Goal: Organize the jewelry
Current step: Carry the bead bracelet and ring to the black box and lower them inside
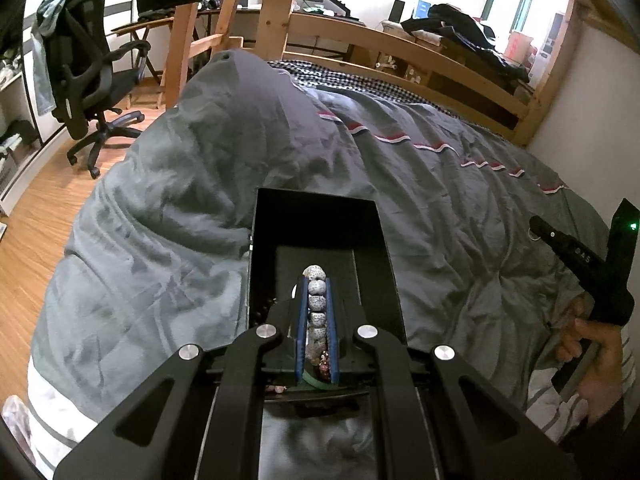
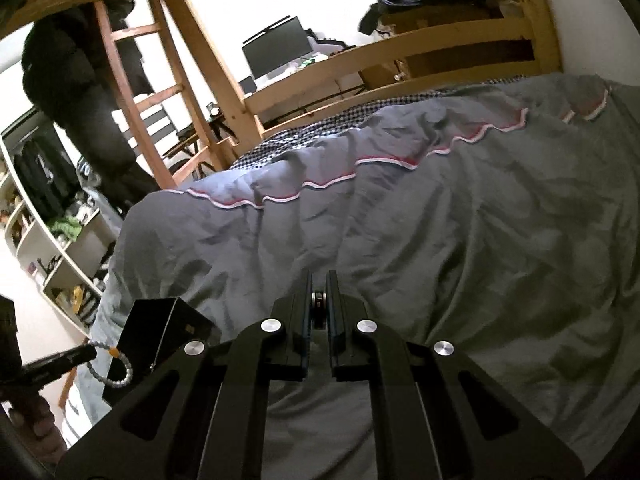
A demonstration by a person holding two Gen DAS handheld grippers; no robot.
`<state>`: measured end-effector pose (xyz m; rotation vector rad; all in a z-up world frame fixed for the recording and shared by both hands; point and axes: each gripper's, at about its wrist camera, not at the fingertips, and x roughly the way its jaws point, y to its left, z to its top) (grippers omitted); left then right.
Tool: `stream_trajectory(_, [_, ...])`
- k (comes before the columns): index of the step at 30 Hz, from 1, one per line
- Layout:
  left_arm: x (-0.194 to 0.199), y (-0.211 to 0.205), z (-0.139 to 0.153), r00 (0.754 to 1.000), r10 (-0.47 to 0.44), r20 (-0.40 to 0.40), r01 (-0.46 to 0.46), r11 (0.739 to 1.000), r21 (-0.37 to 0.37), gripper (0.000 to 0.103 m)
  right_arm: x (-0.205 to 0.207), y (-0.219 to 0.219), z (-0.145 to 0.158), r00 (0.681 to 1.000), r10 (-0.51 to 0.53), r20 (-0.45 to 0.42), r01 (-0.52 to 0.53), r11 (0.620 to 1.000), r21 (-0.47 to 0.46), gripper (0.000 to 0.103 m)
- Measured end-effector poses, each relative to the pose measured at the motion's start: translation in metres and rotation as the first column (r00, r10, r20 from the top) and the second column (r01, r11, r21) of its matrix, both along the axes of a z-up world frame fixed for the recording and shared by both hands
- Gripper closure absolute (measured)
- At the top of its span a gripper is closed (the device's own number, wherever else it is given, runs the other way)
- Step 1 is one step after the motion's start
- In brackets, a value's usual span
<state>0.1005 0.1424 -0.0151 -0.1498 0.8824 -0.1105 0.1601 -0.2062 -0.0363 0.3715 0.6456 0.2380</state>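
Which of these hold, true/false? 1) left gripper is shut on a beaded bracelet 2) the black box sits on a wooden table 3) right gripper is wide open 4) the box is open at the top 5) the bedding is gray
1) True. The left gripper is shut on the beaded bracelet, over the box.
2) False. The black box rests on the gray duvet on the bed.
3) False. The right gripper is nearly shut, pinching a small dark item; I cannot tell what it is.
4) True. Its dark interior shows in the left wrist view.
5) True, with a red and white trim.
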Motion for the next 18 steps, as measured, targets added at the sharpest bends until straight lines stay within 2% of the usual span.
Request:
stream_trajectory(10, [0.001, 0.002, -0.001, 1.0, 0.012, -0.003, -0.012, 1.0, 0.013, 0.095, -0.017, 0.082, 0.016, 0.98, 0.192, 0.05, -0.183, 0.972, -0.145, 0.095])
stream_trajectory(14, [0.001, 0.003, -0.001, 1.0, 0.019, -0.004, -0.019, 1.0, 0.015, 0.095, -0.028, 0.114, 0.015, 0.962, 0.269, 0.048, -0.259, 0.953, -0.154, 0.095])
stream_trajectory(18, [0.001, 0.003, -0.003, 1.0, 0.021, -0.009, -0.021, 1.0, 0.022, 0.095, -0.045, 0.154, 0.008, 0.929, 0.367, 0.046, -0.355, 0.919, -0.174, 0.095])
